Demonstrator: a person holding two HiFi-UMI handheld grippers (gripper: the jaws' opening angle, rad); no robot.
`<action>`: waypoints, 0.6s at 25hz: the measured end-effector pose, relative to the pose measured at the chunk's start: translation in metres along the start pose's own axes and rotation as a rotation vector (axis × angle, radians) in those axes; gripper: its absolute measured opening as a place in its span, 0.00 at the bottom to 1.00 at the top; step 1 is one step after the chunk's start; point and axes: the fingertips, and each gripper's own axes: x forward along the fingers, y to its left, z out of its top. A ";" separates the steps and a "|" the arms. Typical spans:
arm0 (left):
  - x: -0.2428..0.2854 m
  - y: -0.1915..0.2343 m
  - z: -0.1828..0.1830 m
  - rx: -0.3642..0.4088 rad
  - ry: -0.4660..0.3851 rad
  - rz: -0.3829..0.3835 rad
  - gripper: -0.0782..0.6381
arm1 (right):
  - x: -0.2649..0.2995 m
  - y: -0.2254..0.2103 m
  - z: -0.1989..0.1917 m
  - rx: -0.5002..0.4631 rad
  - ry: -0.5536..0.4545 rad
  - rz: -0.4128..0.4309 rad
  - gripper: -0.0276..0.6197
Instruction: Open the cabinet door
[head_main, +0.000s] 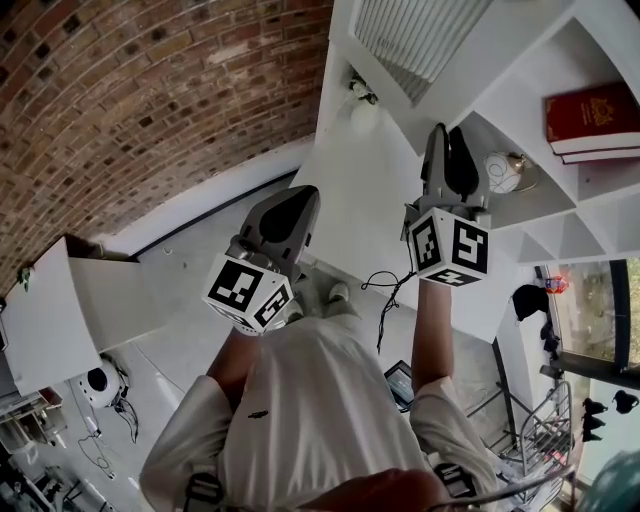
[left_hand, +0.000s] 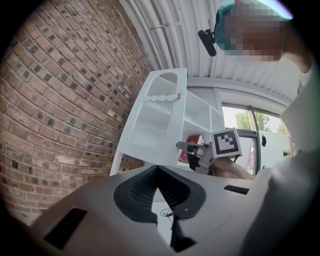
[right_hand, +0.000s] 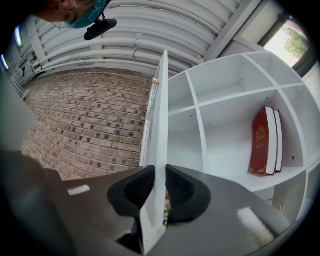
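Books (right_hand: 265, 142) in cabinet (right_hand: 200, 125), right of door (right_hand: 160, 125)

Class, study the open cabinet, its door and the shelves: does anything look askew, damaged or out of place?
Nothing stands out. The cabinet door hangs straight and intact, its edge clamped between the fingers of the right gripper. The red book stands upright on its shelf; no damage or spill shows.

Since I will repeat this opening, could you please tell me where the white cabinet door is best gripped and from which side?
Probably its free edge, approached edge-on from the front: the cabinet door stands open and is a thin panel, so jaws can straddle it, as the right gripper does.
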 end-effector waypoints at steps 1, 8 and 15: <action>-0.002 0.001 0.000 0.000 -0.002 0.000 0.12 | -0.001 0.002 0.000 0.001 -0.001 0.000 0.17; -0.015 0.006 0.003 0.000 -0.012 0.014 0.12 | -0.009 0.022 0.003 0.003 -0.011 0.024 0.17; -0.030 0.005 0.005 0.007 -0.011 0.022 0.12 | -0.014 0.040 0.004 -0.001 -0.022 0.058 0.16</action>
